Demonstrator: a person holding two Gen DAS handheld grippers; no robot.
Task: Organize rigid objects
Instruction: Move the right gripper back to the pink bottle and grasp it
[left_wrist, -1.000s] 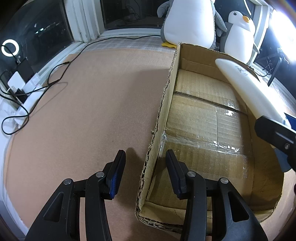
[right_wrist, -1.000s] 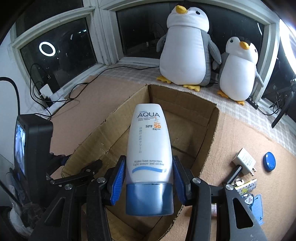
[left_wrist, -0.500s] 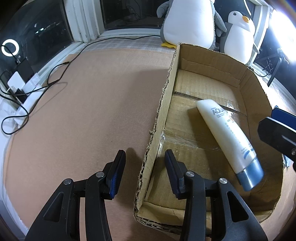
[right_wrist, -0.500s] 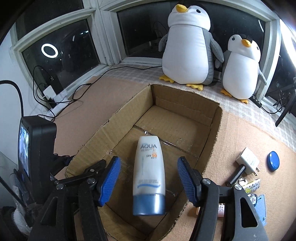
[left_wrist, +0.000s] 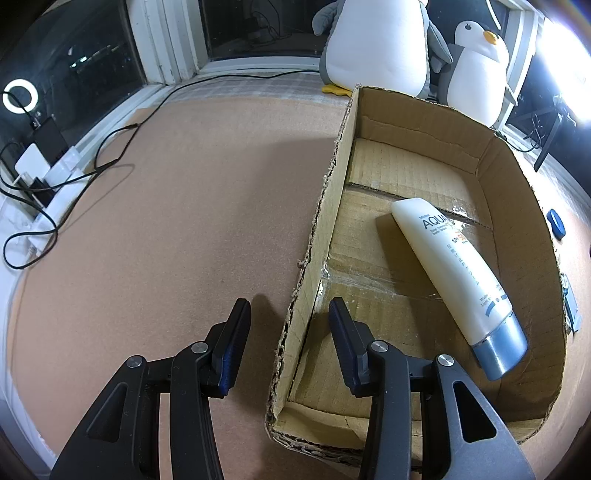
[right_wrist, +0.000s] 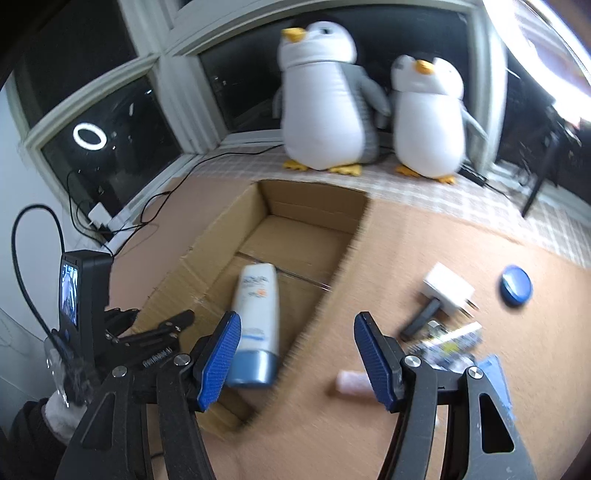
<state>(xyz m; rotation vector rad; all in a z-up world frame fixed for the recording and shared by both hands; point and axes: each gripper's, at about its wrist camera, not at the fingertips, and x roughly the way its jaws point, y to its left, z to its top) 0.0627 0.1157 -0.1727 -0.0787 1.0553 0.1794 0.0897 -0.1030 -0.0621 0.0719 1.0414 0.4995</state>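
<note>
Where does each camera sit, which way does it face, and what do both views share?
Left wrist: on the left gripper, facing down and forward at the cardboard box; its fingers straddle the box's near side wall.
Right wrist: on the right gripper, open and empty, facing over the box's right wall toward small items on the table; a gloved hand shows.
Shared: the box, the sunscreen tube lying inside, two plush penguins.

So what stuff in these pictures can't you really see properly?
- Small items beside the box, right wrist view: motion blur smears them.
- Pink thing, right wrist view: blurred, partly behind a finger.
- Sunscreen tube small print, left wrist view: too tiny.
- Blue lid, left wrist view: box wall hides part.
</note>
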